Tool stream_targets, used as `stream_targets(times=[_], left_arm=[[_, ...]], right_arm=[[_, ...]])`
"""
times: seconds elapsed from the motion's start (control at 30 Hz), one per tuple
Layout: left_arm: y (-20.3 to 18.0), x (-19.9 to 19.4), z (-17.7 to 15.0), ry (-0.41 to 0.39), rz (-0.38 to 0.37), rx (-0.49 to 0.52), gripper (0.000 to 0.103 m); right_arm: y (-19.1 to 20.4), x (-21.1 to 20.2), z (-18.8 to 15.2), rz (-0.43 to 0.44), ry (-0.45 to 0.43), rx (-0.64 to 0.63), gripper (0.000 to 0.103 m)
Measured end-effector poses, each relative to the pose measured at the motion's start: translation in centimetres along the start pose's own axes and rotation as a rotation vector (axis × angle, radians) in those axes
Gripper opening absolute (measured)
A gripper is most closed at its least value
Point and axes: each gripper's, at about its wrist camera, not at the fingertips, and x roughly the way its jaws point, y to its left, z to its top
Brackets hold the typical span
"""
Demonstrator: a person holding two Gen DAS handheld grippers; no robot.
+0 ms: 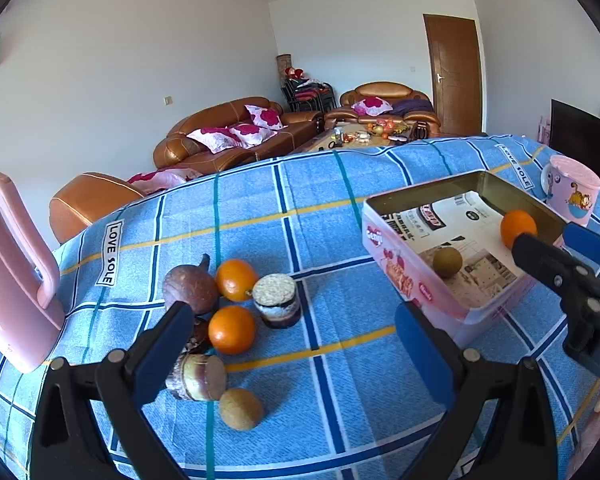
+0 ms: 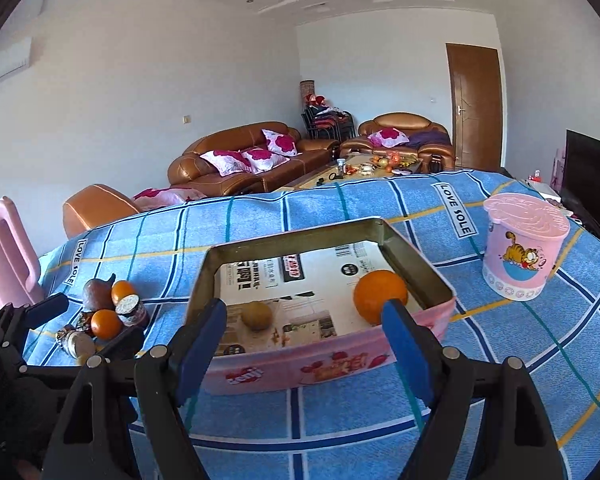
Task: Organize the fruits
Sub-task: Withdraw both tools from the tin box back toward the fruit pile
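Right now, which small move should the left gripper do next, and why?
Probably lower the open left gripper onto the nearest orange. It holds nothing, several fruits lie loose on the cloth, and the tin already holds an orange and a brown fruit.

Bright daylight, soft short shadows under fruit; strong fisheye bending, dark vignette corners; slight compression softness, no motion blur.

"LOVE SOLE" stands on white strips printed on the blue checked cloth (image 1: 300, 208): at left and upper right in the left wrist view, at left and right of centre in the right wrist view. The pink tin (image 2: 300, 368) bears a logo too blurred to read; the print on its paper lining (image 2: 300, 276) is illegible.
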Motion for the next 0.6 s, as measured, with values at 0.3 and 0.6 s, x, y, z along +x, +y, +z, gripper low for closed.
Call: stream_targets(times=[0.3,0.6], left_arm=[[4.5,0.4,-0.3,0.027,0.036,-0.055,0.103],[10.7,1.4,-0.8,0.089,0.083,-0.136,0.103]], right_arm=[[4.0,0.7,-0.5,0.077,0.036,-0.036,0.081],[8.9,1.3,-1.6,0.181,0.107,-0.117,0.081]])
